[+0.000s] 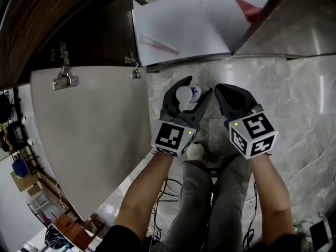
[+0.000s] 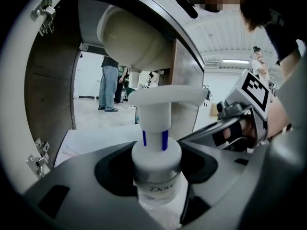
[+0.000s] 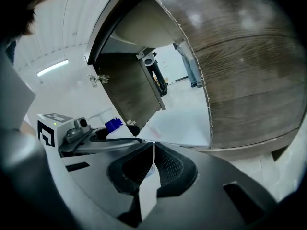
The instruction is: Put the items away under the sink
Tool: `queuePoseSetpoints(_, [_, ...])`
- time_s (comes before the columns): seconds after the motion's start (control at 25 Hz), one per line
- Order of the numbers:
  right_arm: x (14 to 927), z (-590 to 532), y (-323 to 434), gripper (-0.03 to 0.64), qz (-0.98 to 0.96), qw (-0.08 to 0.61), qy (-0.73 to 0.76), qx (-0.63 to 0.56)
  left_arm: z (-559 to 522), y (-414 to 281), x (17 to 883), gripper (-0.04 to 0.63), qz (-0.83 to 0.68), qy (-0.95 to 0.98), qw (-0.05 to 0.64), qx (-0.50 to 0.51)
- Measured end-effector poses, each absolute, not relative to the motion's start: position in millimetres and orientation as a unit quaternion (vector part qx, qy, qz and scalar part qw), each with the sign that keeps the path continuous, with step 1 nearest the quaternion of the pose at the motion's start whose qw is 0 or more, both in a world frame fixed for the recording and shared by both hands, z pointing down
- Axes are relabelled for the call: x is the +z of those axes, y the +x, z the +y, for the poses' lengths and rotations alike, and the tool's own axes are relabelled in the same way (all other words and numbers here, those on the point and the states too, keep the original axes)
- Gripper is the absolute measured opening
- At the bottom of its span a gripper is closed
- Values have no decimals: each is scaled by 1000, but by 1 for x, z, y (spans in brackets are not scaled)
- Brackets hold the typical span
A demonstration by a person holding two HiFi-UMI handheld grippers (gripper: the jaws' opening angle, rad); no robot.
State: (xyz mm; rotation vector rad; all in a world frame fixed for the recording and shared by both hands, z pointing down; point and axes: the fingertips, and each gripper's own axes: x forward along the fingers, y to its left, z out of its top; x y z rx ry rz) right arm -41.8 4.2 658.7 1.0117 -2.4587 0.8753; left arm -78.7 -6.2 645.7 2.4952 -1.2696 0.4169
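Stowage is pending: the left gripper [image 1: 192,90] clamps the white pump bottle [image 2: 156,163] and the right gripper [image 3: 152,145] pinches a thin white flat item [image 3: 149,188] (edge-on, type unclear), both held in front of the open under-sink cabinet [image 1: 202,28], neither yet set down inside.

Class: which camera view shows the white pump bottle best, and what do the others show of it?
The left gripper view: the pump bottle fills the centre, its pump head, neck and label clear. The head view shows only its white top between the jaws of the left gripper. The right gripper view catches just a blue scrap.
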Motion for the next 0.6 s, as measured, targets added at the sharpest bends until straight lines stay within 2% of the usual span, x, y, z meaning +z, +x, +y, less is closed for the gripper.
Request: queuePoseSetpoints(0.6, [705,-35,-63,35,-869,150,370,292,-57,-97,690,249,-463,866,127,142])
